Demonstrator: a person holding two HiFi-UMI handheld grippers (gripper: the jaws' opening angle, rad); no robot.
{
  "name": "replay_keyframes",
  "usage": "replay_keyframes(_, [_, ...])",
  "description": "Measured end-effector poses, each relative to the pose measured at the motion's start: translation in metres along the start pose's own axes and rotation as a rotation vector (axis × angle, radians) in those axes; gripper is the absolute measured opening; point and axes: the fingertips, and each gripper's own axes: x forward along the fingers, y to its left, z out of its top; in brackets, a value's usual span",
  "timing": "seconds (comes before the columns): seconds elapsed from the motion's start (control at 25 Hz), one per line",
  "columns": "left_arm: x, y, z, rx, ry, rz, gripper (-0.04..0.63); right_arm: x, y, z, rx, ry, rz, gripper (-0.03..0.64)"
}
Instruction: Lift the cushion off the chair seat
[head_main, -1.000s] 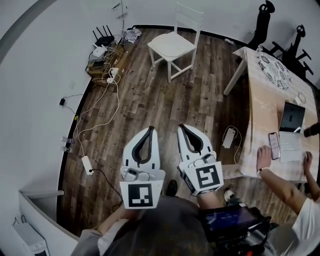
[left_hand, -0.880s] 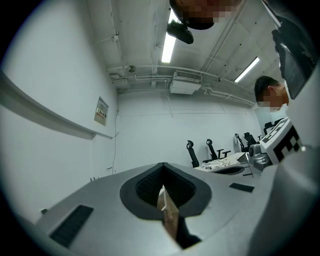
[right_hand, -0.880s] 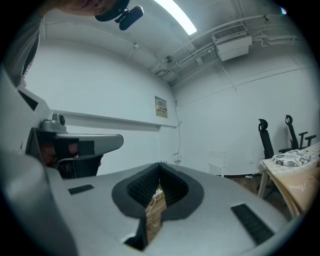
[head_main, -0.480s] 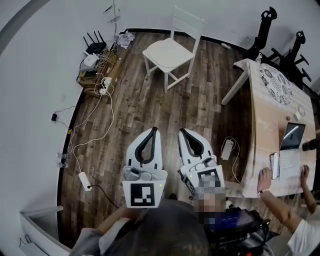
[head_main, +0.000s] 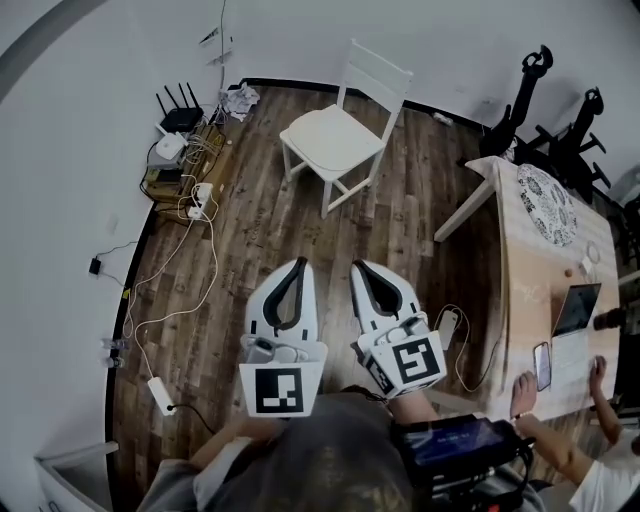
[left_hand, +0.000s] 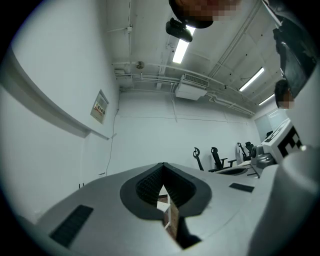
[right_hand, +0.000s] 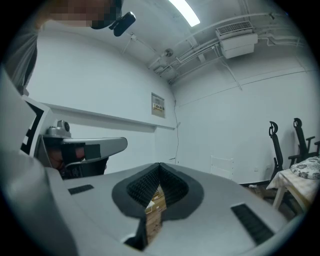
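Note:
A white wooden chair (head_main: 352, 100) stands near the far wall with a pale cushion (head_main: 330, 135) flat on its seat. My left gripper (head_main: 298, 263) and right gripper (head_main: 357, 267) are held side by side over the floorboards, well short of the chair and pointing toward it. Both are shut with nothing between their jaws. In the left gripper view the left gripper (left_hand: 163, 164) faces the white wall. In the right gripper view the right gripper (right_hand: 160, 164) points level, and the chair's back (right_hand: 221, 168) shows small against the wall.
A router and tangled cables (head_main: 176, 140) lie by the left wall. A table (head_main: 535, 270) with a laptop (head_main: 575, 308) and a phone (head_main: 541, 365) is at the right, with a person's hand (head_main: 520, 396) on it. Black office chairs (head_main: 535, 85) stand behind. A charger (head_main: 447, 323) lies on the floor.
The chair and cushion have come nearer in the head view as both grippers advanced together over the floor. The jaws stayed shut.

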Motion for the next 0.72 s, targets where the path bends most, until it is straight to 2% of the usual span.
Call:
replay_keyframes(0.4, [0.066,0.019,-0.019,-0.003,0.025,-0.016,0.006,0.049,-0.047,-0.009,0.014,0.024,-0.039,0.008])
replay_keyframes(0.72, [0.152,0.034,-0.034,-0.001,0.055,0.015,0.006,0.111,-0.111,-0.022,0.040,0.047,-0.029,0.008])
